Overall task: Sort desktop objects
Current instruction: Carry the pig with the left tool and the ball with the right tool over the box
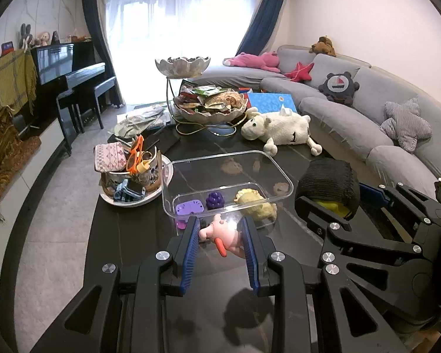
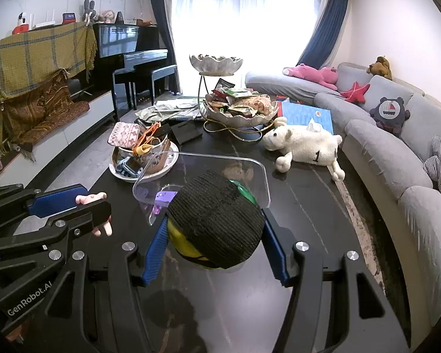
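Observation:
My left gripper (image 1: 220,235) is shut on a pink pig figure (image 1: 223,234) with an orange part, held above the dark table just short of the clear plastic bin (image 1: 279,173). The bin holds a purple tile (image 1: 190,206), a purple grape toy (image 1: 215,199) and a yellow toy (image 1: 254,203). My right gripper (image 2: 214,235) is shut on a black knitted hat (image 2: 217,217) wrapped over a yellow-green ball (image 2: 182,239), over the bin's (image 2: 261,173) near edge. The left gripper (image 2: 88,203) shows at the left of the right wrist view.
A plate (image 1: 132,201) with a pot of glasses, a pouch and a toy car stands left of the bin. Behind are a two-tier snack bowl stand (image 1: 211,106), a white plush sheep (image 1: 282,131) and a blue box (image 1: 270,101). A grey sofa (image 1: 352,123) runs along the right.

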### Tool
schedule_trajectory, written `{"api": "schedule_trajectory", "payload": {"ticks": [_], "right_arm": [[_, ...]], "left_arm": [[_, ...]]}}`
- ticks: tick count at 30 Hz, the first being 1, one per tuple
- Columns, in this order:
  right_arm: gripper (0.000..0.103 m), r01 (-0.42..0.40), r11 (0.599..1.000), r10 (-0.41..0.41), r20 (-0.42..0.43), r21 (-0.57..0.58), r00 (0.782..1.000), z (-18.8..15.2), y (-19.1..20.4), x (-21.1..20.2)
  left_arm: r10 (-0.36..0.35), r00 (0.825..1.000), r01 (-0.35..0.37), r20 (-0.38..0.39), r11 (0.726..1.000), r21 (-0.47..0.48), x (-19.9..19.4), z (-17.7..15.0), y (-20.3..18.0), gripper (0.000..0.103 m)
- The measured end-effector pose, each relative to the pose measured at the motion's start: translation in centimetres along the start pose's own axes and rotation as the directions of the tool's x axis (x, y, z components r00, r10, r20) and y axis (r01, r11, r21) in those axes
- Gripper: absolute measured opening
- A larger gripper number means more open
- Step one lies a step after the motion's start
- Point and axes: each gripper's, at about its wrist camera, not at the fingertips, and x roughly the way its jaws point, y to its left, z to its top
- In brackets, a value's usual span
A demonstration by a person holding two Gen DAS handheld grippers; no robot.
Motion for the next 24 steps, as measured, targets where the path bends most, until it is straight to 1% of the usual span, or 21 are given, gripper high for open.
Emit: {"api": "schedule_trajectory", "payload": {"ticks": [12,24], "right_arm": [[0.057,-0.002,1.0,0.002,0.007,-0.003,1.0,1.3,-0.2,1.6],[0.057,0.013,1.0,-0.013,0.005,-0.011,1.0,2.4,-0.5,3.9]], "left_arm": [[0.013,1.0,-0.013,0.007,1.0,-0.004,1.3,1.3,0.6,0.026],[0.022,1.0,-0.022,-0.005,1.0,0.002,4.0,2.8,1.2,0.026]]}}
